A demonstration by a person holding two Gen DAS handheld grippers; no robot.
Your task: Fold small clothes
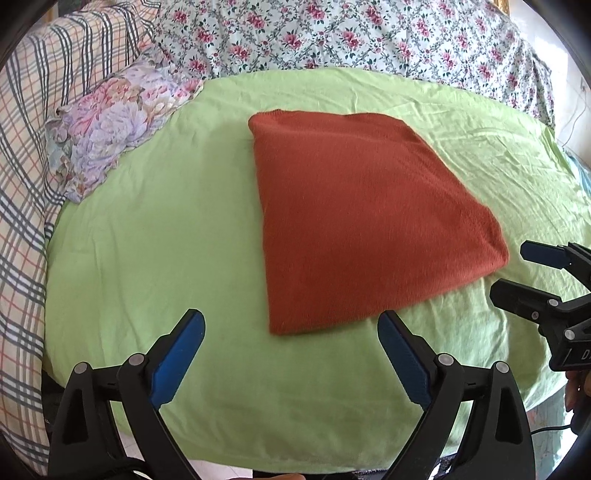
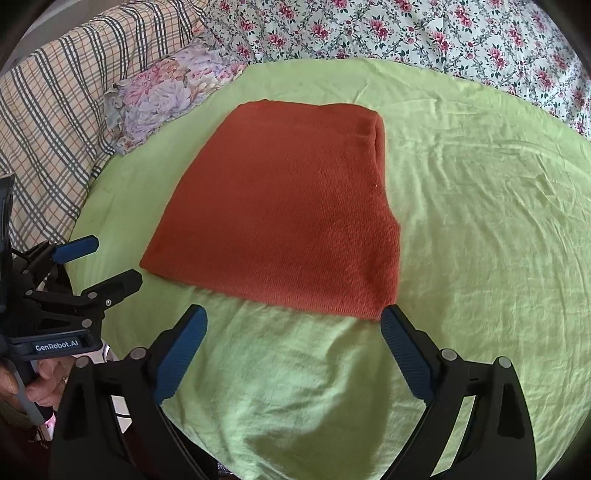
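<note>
Lime-green cotton, creased and soft, covers the surface as a green sheet (image 1: 166, 221) (image 2: 480, 240) whose edges we lose to the fisheye rim and to the bedding around it. Behind it a rose-print cloth (image 1: 351, 33) (image 2: 424, 33) runs out of frame at the top, and a plaid cloth (image 1: 26, 155) (image 2: 48, 122) is cut off on the left side. Folded flat in the middle of the sheet lies the rust-red knit garment (image 1: 362, 221) (image 2: 288, 214), a rough four-sided slab with a fuzzy ribbed weave and a thick doubled edge on its right side; we cannot tell what sort of garment it is. A small pastel floral pillow (image 1: 110, 125) (image 2: 170, 92) sits at the sheet's far left edge, partly tucked against the plaid. Our left gripper (image 1: 291, 321) (image 2: 110, 262) hovers near the garment's near edge with blue-padded fingers spread wide and nothing between them. Our right gripper (image 2: 293, 317) (image 1: 517, 269) likewise gapes wide and empty, its right fingertip just beside the garment's near right corner; whether it touches we cannot tell.
</note>
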